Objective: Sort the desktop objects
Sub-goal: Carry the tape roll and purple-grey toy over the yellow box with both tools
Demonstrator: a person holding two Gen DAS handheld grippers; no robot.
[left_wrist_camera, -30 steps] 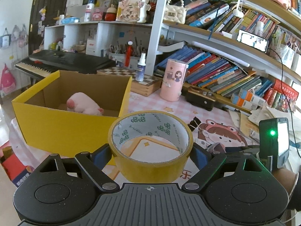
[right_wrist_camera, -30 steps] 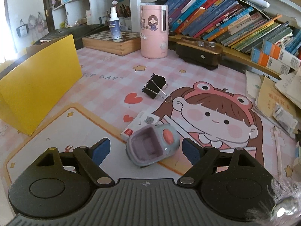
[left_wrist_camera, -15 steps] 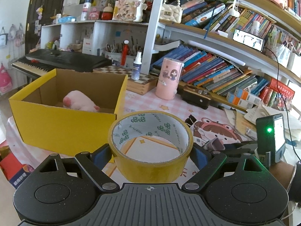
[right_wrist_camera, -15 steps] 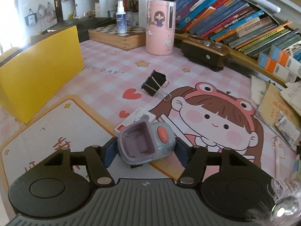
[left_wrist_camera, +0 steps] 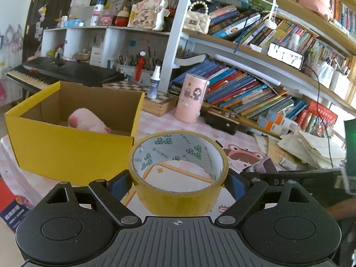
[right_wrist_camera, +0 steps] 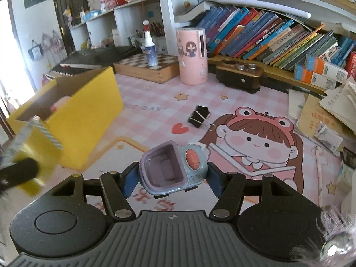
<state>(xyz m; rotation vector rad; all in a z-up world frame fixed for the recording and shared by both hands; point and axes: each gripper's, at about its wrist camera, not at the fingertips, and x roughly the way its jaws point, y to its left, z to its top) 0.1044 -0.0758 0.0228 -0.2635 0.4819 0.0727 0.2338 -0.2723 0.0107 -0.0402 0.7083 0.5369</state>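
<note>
My left gripper [left_wrist_camera: 178,181] is shut on a roll of yellow tape [left_wrist_camera: 178,191], held above the desk just right of the yellow cardboard box [left_wrist_camera: 66,153]. A pink plush toy [left_wrist_camera: 89,122] lies inside that box. My right gripper [right_wrist_camera: 172,179] is shut on a small grey-blue toy car [right_wrist_camera: 175,169] with a purple scoop and a red button, lifted off the mat. In the right wrist view the tape roll [right_wrist_camera: 36,153] shows blurred at the far left, in front of the box [right_wrist_camera: 89,115]. A black binder clip [right_wrist_camera: 199,116] lies on the pink mat.
A pink cylinder [right_wrist_camera: 192,55], a spray bottle [right_wrist_camera: 150,44] on a wooden chessboard box [right_wrist_camera: 146,69] and a dark brown case [right_wrist_camera: 240,75] stand at the back. Slanted books [right_wrist_camera: 267,37] fill the shelf behind. Loose papers [right_wrist_camera: 329,115] pile up at the right.
The right gripper closed on the toy car and lifted it off the mat, moving toward the box. The left gripper kept the tape roll in place, tilting slightly.
</note>
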